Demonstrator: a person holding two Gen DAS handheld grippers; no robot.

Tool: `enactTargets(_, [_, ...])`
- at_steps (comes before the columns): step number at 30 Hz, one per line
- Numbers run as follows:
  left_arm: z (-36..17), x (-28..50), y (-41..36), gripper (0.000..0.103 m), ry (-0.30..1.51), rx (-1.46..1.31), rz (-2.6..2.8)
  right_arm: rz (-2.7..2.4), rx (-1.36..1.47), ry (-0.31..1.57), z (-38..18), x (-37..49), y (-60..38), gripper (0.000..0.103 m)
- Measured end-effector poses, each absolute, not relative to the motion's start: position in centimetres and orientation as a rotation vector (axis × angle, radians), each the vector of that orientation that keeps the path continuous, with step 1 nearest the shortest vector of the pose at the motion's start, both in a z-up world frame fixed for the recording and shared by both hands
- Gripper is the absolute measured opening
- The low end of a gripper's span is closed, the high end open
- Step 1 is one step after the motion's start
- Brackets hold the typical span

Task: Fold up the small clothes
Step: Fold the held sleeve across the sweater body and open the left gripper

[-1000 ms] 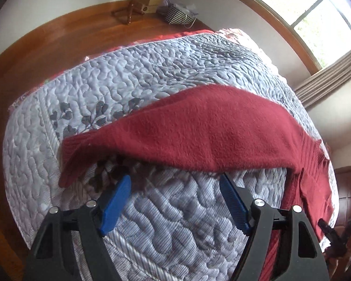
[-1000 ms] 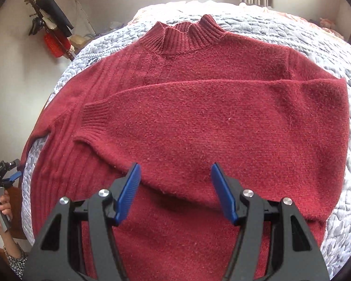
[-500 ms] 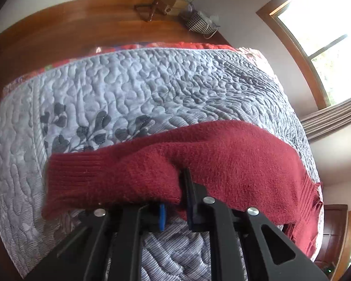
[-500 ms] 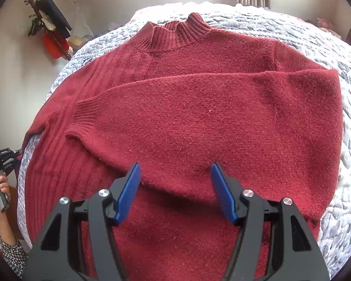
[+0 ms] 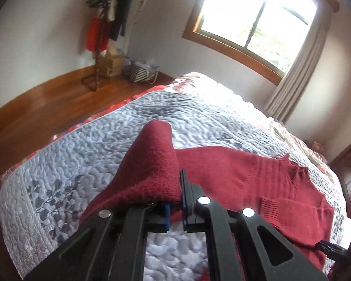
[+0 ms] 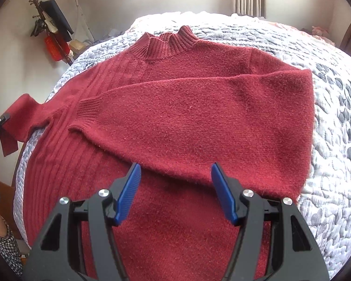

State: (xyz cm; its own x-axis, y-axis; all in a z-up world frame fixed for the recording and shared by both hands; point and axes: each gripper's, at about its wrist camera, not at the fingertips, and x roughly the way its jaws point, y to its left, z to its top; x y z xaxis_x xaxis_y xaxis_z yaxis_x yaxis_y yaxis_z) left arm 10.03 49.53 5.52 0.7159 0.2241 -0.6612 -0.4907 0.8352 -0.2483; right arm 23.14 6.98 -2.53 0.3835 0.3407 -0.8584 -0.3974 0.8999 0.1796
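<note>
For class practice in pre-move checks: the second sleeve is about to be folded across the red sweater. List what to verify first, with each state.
1. Left gripper shut on the left sleeve: ok.
2. Sleeve lifted off the quilt: ok.
3. Right sleeve already folded across the sweater: ok.
4. Right gripper open, holding nothing: ok.
5. Cuff of the held sleeve hanging free: cannot tell.

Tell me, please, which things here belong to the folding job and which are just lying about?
Belonging to the job:
red sweater
its left sleeve, clamped in the left tongs
right tongs, open above the sweater
quilted bed as work surface

Just lying about:
coat rack
striped basket
curtain
</note>
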Motion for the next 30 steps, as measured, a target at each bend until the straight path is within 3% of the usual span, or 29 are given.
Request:
enactTargets(15, [4.8,19.2,30.1,0.007,0.745,-0.22,0.039,0.384,-0.068,1.067,-3.4,23.5,2.3,0.063])
enactTargets(25, [-2.2,24.9,23.8,0.008,0.932,-0.215,-0.077,0.392,-0.036,1.081,-4.8,24.0,1.1,0.063])
enactTargets(28, [-4.2,25.8,23.5,0.014,0.995,-0.229,-0.094,0.389,-0.032,1.086,-5.0,24.0,1.0,0.063])
enactTargets(30, [-4.7,25.8,23.7,0.034,1.025,-0.279,-0.141,0.386,-0.035,1.088,-5.0,24.0,1.1,0.063])
